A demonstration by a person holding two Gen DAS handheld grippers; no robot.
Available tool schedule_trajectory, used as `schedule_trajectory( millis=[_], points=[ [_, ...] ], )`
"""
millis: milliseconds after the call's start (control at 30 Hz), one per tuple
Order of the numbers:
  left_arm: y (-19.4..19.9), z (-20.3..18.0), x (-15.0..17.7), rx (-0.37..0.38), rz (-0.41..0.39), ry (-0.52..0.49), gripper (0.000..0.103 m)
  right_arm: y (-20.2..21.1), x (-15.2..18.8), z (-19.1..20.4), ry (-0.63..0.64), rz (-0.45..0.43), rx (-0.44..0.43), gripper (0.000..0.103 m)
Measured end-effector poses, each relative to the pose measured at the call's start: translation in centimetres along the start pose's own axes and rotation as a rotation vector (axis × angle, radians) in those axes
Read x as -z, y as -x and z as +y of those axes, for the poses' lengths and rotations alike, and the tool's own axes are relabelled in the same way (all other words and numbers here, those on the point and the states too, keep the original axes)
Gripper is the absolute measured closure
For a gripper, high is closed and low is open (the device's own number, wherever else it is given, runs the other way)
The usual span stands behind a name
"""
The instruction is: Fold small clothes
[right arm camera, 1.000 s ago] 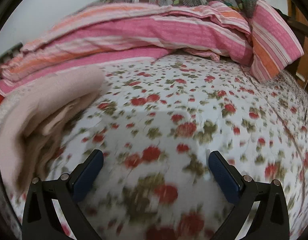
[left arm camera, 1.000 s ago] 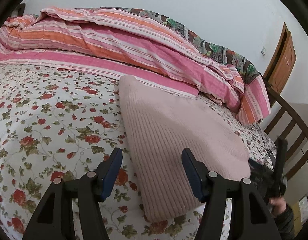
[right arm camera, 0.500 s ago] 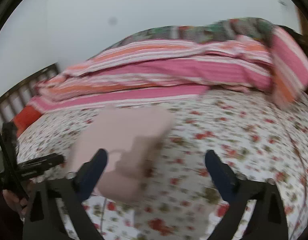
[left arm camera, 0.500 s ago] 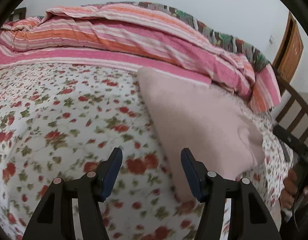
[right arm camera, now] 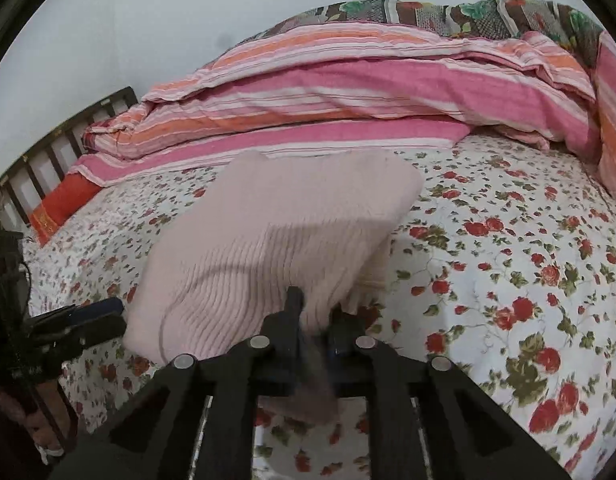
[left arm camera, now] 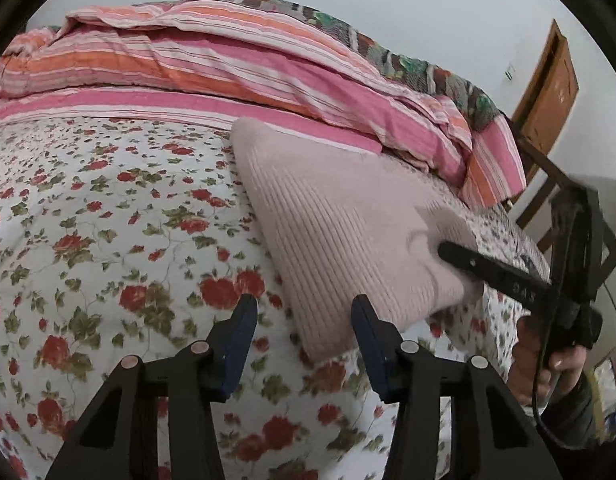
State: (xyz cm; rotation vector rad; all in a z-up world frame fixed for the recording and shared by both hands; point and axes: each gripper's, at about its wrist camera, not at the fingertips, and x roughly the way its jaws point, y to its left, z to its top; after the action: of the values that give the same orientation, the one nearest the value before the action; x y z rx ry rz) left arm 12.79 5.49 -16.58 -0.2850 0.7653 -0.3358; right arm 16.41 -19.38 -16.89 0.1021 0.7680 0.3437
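Observation:
A folded pale pink ribbed knit garment (left arm camera: 335, 216) lies on the floral bedsheet (left arm camera: 108, 240); it also shows in the right wrist view (right arm camera: 268, 232). My left gripper (left arm camera: 304, 340) is open and empty, just in front of the garment's near corner. My right gripper (right arm camera: 315, 320) is shut on the garment's near edge, with pink fabric pinched between the fingers. In the left wrist view the right gripper (left arm camera: 447, 250) presses into the garment's right corner. The left gripper (right arm camera: 104, 316) shows at the left of the right wrist view.
A pink and orange striped duvet (left arm camera: 228, 64) is heaped along the far side of the bed. A wooden bed frame (right arm camera: 48, 152) and a red pillow (right arm camera: 64, 204) are at one end. A wooden door (left arm camera: 547, 92) stands beyond the other end.
My right gripper swung from the bare sheet to the garment and shut on its near edge. The left gripper drew back a little and stayed open.

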Motion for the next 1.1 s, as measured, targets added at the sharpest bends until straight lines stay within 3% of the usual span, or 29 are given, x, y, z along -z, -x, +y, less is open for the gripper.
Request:
schedule_trajectory(
  millis=[133, 200, 233, 300, 367, 600, 800, 900, 1100],
  points=[
    [0.2, -0.2, -1.2, -0.021, -0.028, 0.003, 0.056, -1.0, 0.6, -1.4, -0.033, 0.061, 0.010, 0.094],
    [-0.4, -0.3, -2.2, -0.042, -0.025, 0.004, 0.056, -0.7, 0.3, -0.7, 0.003, 0.045, 0.030, 0.093],
    [-0.9, -0.3, -2.6, -0.051, -0.022, 0.004, 0.056, -0.4, -0.1, -0.4, 0.012, 0.032, 0.032, 0.090],
    [-2.0, -0.2, -3.7, -0.068, -0.006, 0.016, 0.056, 0.1, -1.1, -0.2, 0.014, -0.004, 0.020, 0.075],
    [-3.0, 0.1, -4.6, -0.045, 0.016, 0.039, 0.055, 0.0, -2.0, -0.1, 0.023, -0.015, 0.033, 0.068],
    [-5.7, 0.3, -5.7, 0.011, 0.062, 0.073, 0.046, -2.6, -3.5, -1.4, -0.018, 0.015, 0.020, 0.067],
    [-7.4, 0.2, -5.9, 0.000, 0.068, 0.078, 0.043, -3.4, -3.5, -2.3, -0.041, 0.022, -0.018, 0.067],
    [-7.0, 0.0, -5.4, 0.006, 0.062, 0.066, 0.042, -3.2, -3.5, -2.6, -0.040, 0.022, -0.024, 0.061],
    [-5.2, 0.0, -2.4, 0.077, 0.108, 0.066, 0.041, -3.0, -3.5, -3.3, -0.072, 0.025, -0.043, 0.060]
  ],
)
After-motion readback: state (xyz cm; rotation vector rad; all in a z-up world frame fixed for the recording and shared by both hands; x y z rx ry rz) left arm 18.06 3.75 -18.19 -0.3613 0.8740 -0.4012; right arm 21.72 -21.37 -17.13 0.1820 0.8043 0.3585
